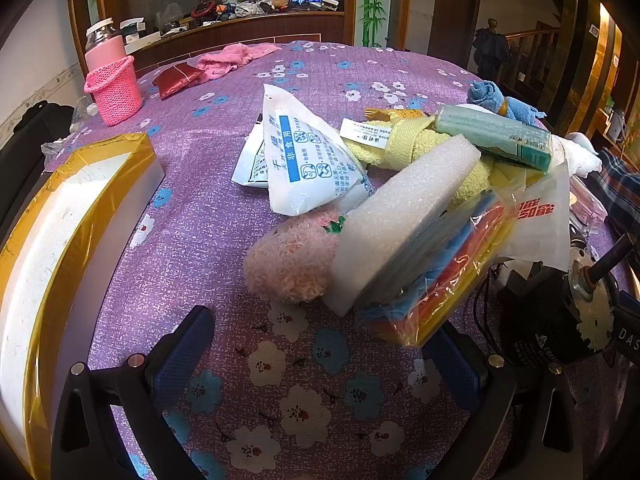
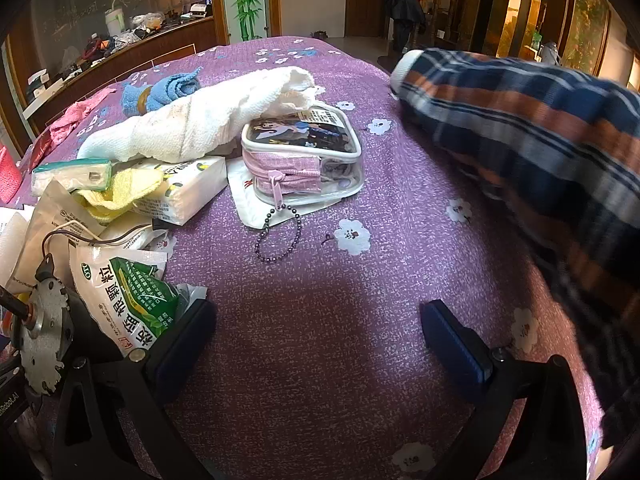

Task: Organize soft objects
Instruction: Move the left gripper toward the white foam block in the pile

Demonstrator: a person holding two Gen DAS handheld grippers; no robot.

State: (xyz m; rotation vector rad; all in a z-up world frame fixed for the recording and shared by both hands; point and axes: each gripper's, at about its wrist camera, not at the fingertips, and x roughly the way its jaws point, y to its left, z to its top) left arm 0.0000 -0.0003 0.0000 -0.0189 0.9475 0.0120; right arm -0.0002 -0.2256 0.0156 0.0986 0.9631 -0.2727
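A heap of soft items lies on the purple flowered cloth. In the left wrist view I see a pink fluffy ball [image 1: 290, 262], a white foam block [image 1: 400, 216], a packet of coloured cloths [image 1: 440, 280], a yellow towel [image 1: 404, 144] and a white triangular sachet [image 1: 308, 160]. My left gripper [image 1: 320, 360] stands open just short of the pink ball, nothing between its blue pads. The right wrist view shows a rolled white towel [image 2: 200, 120], a clear zip pouch [image 2: 304, 152], a bead bracelet [image 2: 280, 236] and a plaid cloth [image 2: 540, 152]. My right gripper [image 2: 320, 344] is open over bare cloth.
A white bin with gold tape [image 1: 60, 232] stands at the left. A pink knitted cup with a bottle [image 1: 114, 88], a red pouch [image 1: 176, 78] and pink cloth [image 1: 232, 58] lie at the back. A small motor [image 2: 40, 328] and a green sachet [image 2: 132, 296] sit between the grippers.
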